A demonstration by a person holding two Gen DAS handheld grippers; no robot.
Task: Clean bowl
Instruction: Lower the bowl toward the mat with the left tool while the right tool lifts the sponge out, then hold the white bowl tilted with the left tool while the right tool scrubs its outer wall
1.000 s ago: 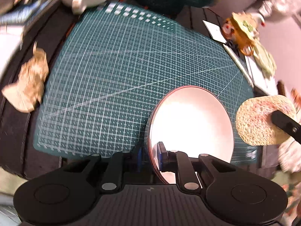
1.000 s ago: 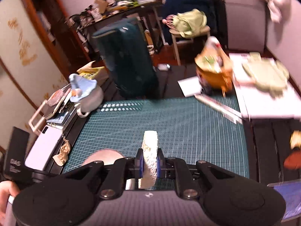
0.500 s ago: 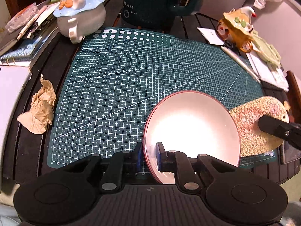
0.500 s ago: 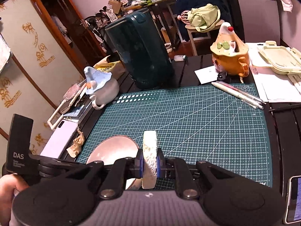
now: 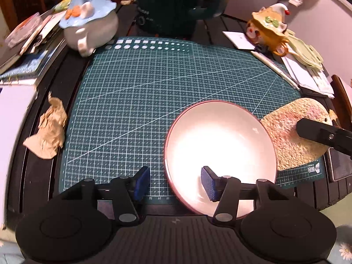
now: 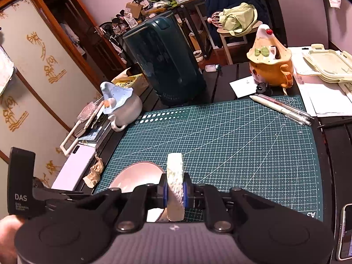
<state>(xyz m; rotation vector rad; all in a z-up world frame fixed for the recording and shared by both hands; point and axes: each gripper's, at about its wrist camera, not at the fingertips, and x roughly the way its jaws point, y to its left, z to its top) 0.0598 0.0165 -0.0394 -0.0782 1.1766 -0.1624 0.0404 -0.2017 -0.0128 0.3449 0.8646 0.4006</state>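
Note:
A white bowl (image 5: 220,149) with a pink rim rests on the green cutting mat (image 5: 154,83), near its front right corner. My left gripper (image 5: 176,182) is open, its jaws standing either side of the bowl's near rim, with one blue pad (image 5: 209,186) inside the bowl. A flat yellow sponge (image 5: 294,136) hangs just right of the bowl. In the right wrist view the sponge (image 6: 175,182) is seen edge-on, and my right gripper (image 6: 175,192) is shut on it. The bowl (image 6: 136,177) lies to its left there.
A crumpled brown paper (image 5: 48,129) lies off the mat's left edge. A blue-hatted mug (image 5: 90,22) stands at the back left, an orange mug (image 5: 270,30) at the back right, a dark teal bin (image 6: 165,59) behind the mat. Pens (image 6: 281,109) and a phone (image 6: 344,231) lie right.
My left gripper has let go of the bowl's rim and its jaws have spread wide. The bowl has settled flat on the mat. The sponge stays beside the bowl's right edge.

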